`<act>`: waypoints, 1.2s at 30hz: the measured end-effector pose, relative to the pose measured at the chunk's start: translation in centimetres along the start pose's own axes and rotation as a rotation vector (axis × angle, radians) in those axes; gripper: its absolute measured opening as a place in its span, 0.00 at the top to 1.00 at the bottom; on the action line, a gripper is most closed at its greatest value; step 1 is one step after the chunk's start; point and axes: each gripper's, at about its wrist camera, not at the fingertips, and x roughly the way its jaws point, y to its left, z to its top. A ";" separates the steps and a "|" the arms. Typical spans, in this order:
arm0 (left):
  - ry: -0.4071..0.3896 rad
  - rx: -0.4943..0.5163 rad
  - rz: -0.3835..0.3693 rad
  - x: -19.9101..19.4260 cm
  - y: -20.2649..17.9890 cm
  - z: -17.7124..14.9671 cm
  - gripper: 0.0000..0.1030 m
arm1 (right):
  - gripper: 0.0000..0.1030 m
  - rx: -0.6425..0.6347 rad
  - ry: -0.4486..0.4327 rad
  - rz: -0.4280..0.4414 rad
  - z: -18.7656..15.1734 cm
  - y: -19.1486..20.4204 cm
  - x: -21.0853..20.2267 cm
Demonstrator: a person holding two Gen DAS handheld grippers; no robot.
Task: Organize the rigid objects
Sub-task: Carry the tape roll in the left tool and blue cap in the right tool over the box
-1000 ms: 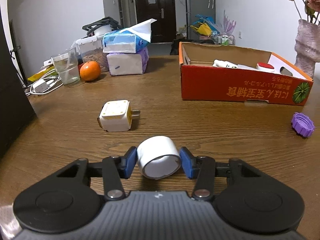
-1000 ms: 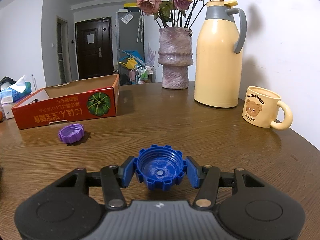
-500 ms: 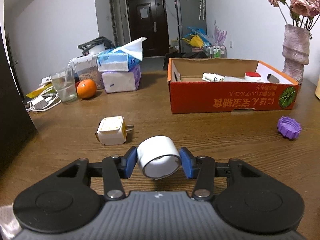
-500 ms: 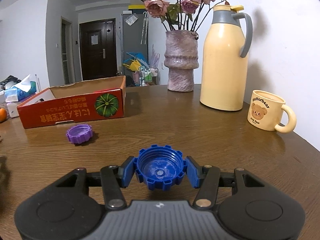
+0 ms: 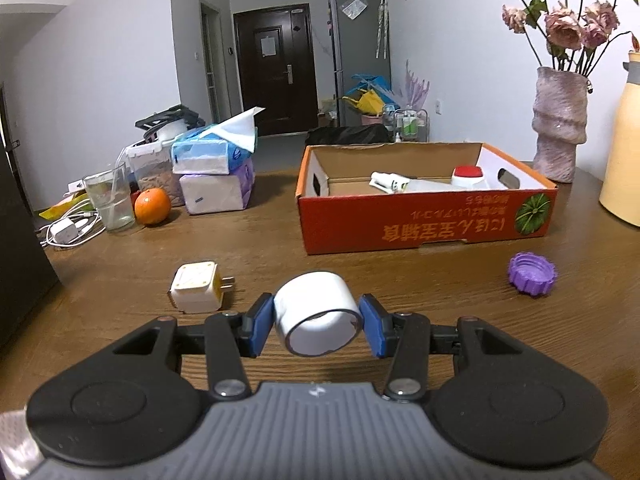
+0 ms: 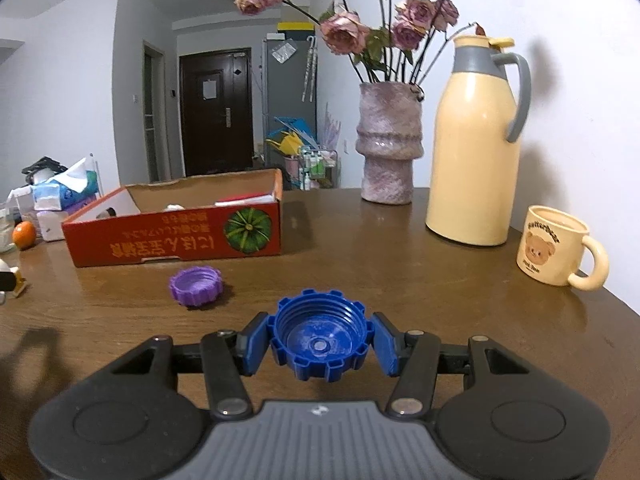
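Note:
My left gripper [image 5: 317,325] is shut on a white tape roll [image 5: 316,312], held above the wooden table. My right gripper [image 6: 320,340] is shut on a blue notched bottle cap [image 6: 320,334], its hollow side facing the camera. An orange cardboard box [image 5: 424,216] stands further back on the table with a white tube and a red-capped item inside; in the right wrist view the box [image 6: 176,240] is at the left. A purple cap [image 5: 532,272] lies loose in front of the box, and the purple cap [image 6: 195,285] shows left of my right gripper. A white plug adapter [image 5: 197,292] lies left of the tape roll.
Tissue packs [image 5: 214,178], an orange [image 5: 152,206], a glass [image 5: 110,200] and a charger with cable [image 5: 66,232] crowd the far left. A pink vase with roses [image 6: 388,152], a yellow thermos [image 6: 476,152] and a bear mug [image 6: 556,252] stand at the right.
Both grippers have risen and tilted up with their loads; the box, the purple cap and the adapter sit lower and closer in view. Both grips are unchanged.

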 end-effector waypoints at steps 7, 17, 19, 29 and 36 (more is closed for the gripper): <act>-0.020 0.009 -0.022 -0.9 -1.1 0.9 0.53 | 0.48 -0.016 -0.039 0.044 1.2 1.7 -0.5; -0.051 -0.002 -0.054 -1.6 -2.4 2.2 0.53 | 0.48 -0.058 -0.086 0.120 3.1 4.8 -0.8; -0.057 -0.008 -0.058 -1.7 -2.7 2.5 0.53 | 0.48 -0.064 -0.097 0.132 3.5 5.4 -0.8; -0.085 -0.042 -0.066 -1.6 -3.3 4.2 0.53 | 0.48 -0.062 -0.141 0.175 5.5 7.7 -0.3; -0.110 -0.074 -0.059 -0.9 -3.3 5.6 0.53 | 0.48 -0.043 -0.151 0.189 6.7 8.6 1.0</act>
